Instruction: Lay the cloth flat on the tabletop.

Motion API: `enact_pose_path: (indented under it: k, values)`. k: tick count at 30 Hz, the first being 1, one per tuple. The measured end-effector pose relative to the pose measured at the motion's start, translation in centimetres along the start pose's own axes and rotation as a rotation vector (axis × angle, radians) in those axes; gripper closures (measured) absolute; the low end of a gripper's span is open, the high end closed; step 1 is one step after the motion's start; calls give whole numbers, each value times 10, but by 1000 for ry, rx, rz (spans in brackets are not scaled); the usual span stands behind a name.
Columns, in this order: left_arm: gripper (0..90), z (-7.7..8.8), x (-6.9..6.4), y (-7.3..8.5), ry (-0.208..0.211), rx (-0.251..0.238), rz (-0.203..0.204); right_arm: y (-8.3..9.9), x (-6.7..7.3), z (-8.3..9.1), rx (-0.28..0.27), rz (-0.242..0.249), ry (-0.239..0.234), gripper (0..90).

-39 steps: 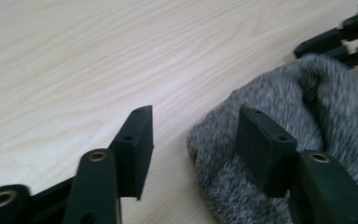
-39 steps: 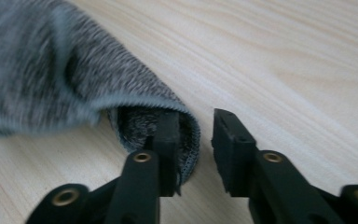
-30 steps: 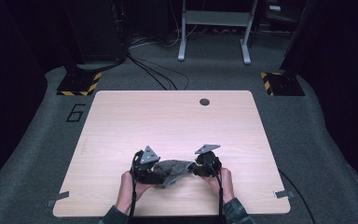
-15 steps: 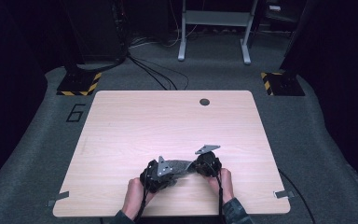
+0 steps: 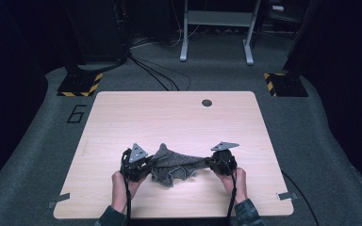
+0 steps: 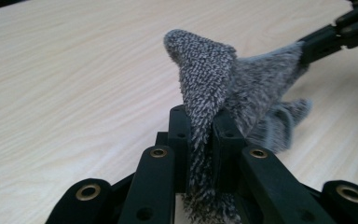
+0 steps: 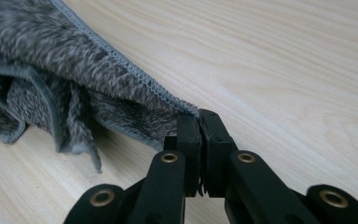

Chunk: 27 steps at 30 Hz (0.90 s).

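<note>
A grey fuzzy cloth hangs stretched between both grippers near the table's front edge, its lower folds bunched on the wood. My left gripper is shut on one end; in the left gripper view the cloth rises from between the closed jaws in a peak. The other end is held by my right gripper, which is shut on a stitched corner of the cloth in the right gripper view. The right gripper also appears far off in the left gripper view, pinching the cloth.
The light wooden table has a round cable hole near its far edge. Grey carpet surrounds it, with cables and yellow-black striped bases beyond. A metal stand is at the back.
The left gripper moved left, away from the right one, and the cloth spread out and grew taut between them. The right gripper stayed almost in place.
</note>
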<state>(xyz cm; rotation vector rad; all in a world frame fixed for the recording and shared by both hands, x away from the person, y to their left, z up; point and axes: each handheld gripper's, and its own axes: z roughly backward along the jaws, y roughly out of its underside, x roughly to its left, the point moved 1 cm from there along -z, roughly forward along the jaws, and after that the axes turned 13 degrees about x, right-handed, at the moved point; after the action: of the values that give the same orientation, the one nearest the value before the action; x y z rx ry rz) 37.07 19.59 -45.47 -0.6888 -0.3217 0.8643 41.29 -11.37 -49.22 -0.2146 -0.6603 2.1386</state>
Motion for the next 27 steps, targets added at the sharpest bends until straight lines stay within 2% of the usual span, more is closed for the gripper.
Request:
enact_pose_path:
  k: [2,6,8,9,11,14,15,16,17,20,21,22,24,25,27]
  values:
    - [805,0,3,-1,0,-13,9,0,-1,6,-6,-14,-1,874]
    - [794,-4,5,-7,-13,-5,-2,-2,-3,13,-18,-1,23,867]
    - [770,-11,10,-10,-22,8,16,-7,-6,13,-21,-9,40,845]
    - [755,-16,14,-11,-32,19,25,-9,-7,12,-21,-11,52,819]
    - [718,-26,23,-12,-37,44,55,-16,-12,3,-5,-13,39,740]
    - [623,-36,33,-10,-53,85,92,-23,-13,-7,17,-24,38,627]
    - [569,-38,35,-8,-64,93,107,-23,-12,-7,16,-26,40,613]
    - [510,-38,37,-7,-74,96,123,-23,-10,-5,11,-34,41,590]
    - [475,-38,38,-5,-77,96,138,-23,-10,-3,-5,-20,58,562]
    - [380,-32,40,-3,-94,74,148,-21,-4,5,-32,-49,76,549]
    - [362,-30,39,-3,-100,70,143,-20,-4,8,-42,-24,90,541]
    - [344,-28,38,-2,-98,66,140,-20,-3,10,-50,-28,98,533]
    - [324,-24,37,-2,-103,61,125,-19,-1,14,-70,-31,99,531]
    - [319,-22,34,-2,-101,54,132,-18,1,17,-77,-39,89,533]
    - [311,-18,29,-1,-104,49,110,-17,6,21,-94,-28,54,548]
